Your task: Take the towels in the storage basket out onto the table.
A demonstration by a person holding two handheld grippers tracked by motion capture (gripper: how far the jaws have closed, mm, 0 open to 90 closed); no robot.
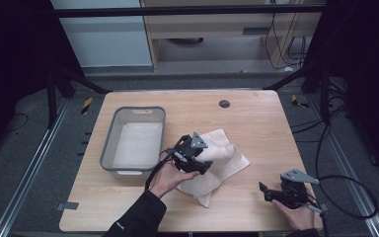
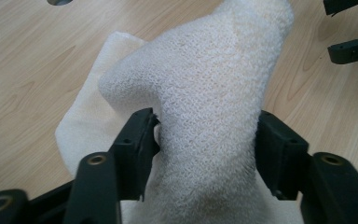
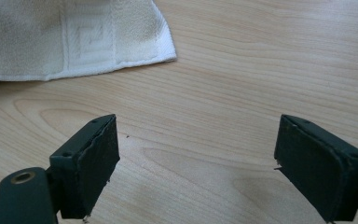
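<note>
Left hand-held gripper [image 1: 205, 157] sits over the white towel [image 1: 222, 153] mid-surface, w/ a raised fold of terry between the jaws. In the left gripper view the fold [image 2: 205, 116] bulges up and blocks the gap, so pad faces are mostly hidden; the cloth looks to brush both inner faces but isn't visibly squeezed, jaws stand apart, reads as not clamped. Lower part of the fold and the gripper body are cut off at the frame bottom. From the high view the gripper and left hand [image 1: 170, 177] cover the towel's middle, can't see how it lies underneath; the near corner pokes out toward the front edge. Right hand-held gripper [image 1: 276, 193] is well apart from the towel, near the front right of the wooden surface [image 1: 256, 123], jaws wide apart, nothing between, bare wood only in the right gripper view [image 3: 196, 163]; a towel corner w/ woven band [image 3: 88, 42] shows at top left, the rest cut off. Right hand [image 1: 296, 215] is partly cropped at the bottom. Around: grey plastic bin [image 1: 109, 148] just left of the towel, something pale inside, can't tell if cloth or liner. Small dark round disc [image 1: 224, 103] near the far edge. Cable loop [image 1: 348, 197] hangs off the right side.
</note>
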